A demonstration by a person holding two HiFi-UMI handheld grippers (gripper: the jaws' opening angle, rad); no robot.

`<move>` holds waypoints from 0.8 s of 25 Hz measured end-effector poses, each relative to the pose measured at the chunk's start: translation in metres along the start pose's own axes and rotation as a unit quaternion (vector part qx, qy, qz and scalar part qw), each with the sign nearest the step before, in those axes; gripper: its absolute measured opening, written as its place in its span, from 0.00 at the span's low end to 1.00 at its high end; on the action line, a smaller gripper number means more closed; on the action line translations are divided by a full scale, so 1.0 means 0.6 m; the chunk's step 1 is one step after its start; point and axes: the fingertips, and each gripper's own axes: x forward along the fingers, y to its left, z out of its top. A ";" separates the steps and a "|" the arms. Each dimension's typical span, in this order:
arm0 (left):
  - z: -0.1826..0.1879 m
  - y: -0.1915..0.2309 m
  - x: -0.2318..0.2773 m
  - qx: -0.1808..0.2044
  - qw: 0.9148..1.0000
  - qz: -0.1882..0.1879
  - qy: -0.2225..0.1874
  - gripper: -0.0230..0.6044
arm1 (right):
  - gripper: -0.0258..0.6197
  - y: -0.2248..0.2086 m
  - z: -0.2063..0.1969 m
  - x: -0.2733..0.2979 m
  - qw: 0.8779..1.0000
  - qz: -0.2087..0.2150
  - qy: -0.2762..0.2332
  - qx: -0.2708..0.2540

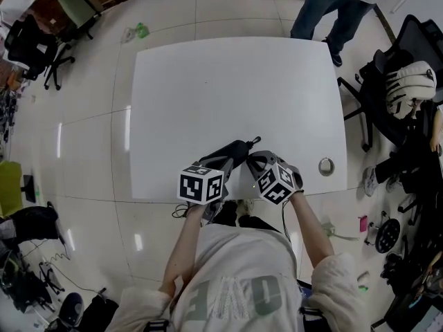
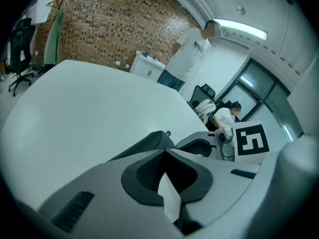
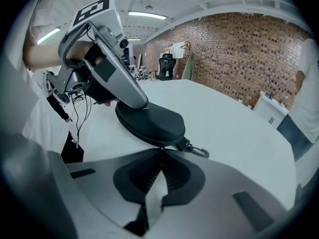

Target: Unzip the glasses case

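A black zipped glasses case [image 1: 235, 152] lies near the front edge of the white table [image 1: 228, 81]. It has a metal clip [image 3: 198, 151] at one end. My left gripper [image 1: 223, 163] is shut, and its jaws lie on top of the case's [image 3: 149, 118] near end with nothing between the tips [image 2: 165, 152]. My right gripper [image 1: 255, 159] is shut too. Its tips [image 3: 160, 149] meet right at the case's seam beside the clip, pinching the small zipper pull. The case [image 2: 142, 146] shows past my left jaws, with the right gripper [image 2: 199, 146] beside it.
A round metal grommet [image 1: 326, 165] sits in the table at the front right. A person [image 1: 332, 5] stands at the table's far side. Office chairs stand to the right [image 1: 408, 81] and far left [image 1: 31, 43]. The table's front edge is just below the grippers.
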 end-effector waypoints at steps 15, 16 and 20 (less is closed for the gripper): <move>0.001 0.000 0.002 0.017 1.000 0.011 -0.002 0.04 | 0.04 -0.071 -0.013 -0.006 0.988 -0.144 0.035 0.044; 0.003 0.000 -0.001 0.021 1.000 0.020 -0.007 0.04 | 0.04 -0.078 -0.026 -0.019 0.980 -0.169 0.031 0.095; 0.014 -0.019 -0.012 0.026 0.999 0.011 -0.033 0.04 | 0.04 -0.006 -0.042 -0.044 0.971 -0.152 0.026 0.183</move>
